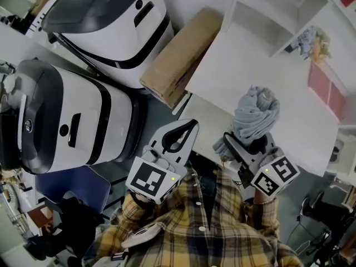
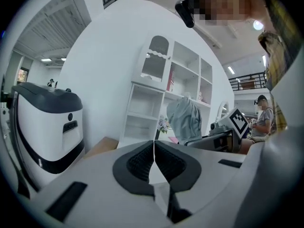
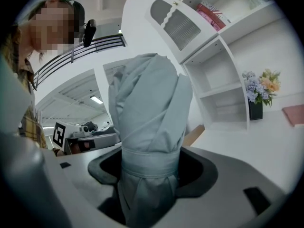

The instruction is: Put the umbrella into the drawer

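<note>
A folded grey-blue umbrella [image 1: 255, 115] stands upright in my right gripper [image 1: 245, 144], which is shut on it. In the right gripper view the umbrella [image 3: 147, 122] fills the middle, its strap wrapped round it between the black pads [image 3: 199, 172]. My left gripper [image 1: 179, 133] is beside it on the left, shut with nothing in it; its pads [image 2: 137, 163] meet in the left gripper view, where the umbrella [image 2: 184, 120] shows ahead to the right. Both grippers are held close to my plaid-shirted body. No drawer is visible.
A white cabinet [image 1: 261, 60] with open shelves [image 1: 278, 10] lies ahead, with flowers [image 1: 311, 40] and a pink panel [image 1: 328, 90]. A cardboard box [image 1: 181, 54] leans at its left. Two large white and black machines [image 1: 83, 115] stand at the left.
</note>
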Action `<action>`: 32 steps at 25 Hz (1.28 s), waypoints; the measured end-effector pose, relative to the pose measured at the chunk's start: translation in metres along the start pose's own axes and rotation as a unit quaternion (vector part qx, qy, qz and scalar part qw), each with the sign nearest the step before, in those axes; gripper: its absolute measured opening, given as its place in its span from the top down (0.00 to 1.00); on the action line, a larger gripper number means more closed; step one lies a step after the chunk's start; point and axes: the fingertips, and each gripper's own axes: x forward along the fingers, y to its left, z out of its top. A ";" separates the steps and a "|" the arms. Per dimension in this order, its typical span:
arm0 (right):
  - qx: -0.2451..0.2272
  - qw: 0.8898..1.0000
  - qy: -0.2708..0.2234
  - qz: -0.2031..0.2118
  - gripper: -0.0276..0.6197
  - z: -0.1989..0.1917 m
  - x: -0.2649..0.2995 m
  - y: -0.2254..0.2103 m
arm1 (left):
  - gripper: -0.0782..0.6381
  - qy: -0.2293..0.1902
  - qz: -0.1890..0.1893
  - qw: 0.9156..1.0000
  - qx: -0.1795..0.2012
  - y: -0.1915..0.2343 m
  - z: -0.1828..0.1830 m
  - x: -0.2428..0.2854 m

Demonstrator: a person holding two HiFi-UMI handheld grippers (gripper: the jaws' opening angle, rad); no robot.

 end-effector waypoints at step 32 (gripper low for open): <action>0.023 0.989 0.009 -0.146 0.47 -0.023 0.002 -0.028 | 0.86 0.083 -0.126 0.989 0.005 0.023 -0.033 0.046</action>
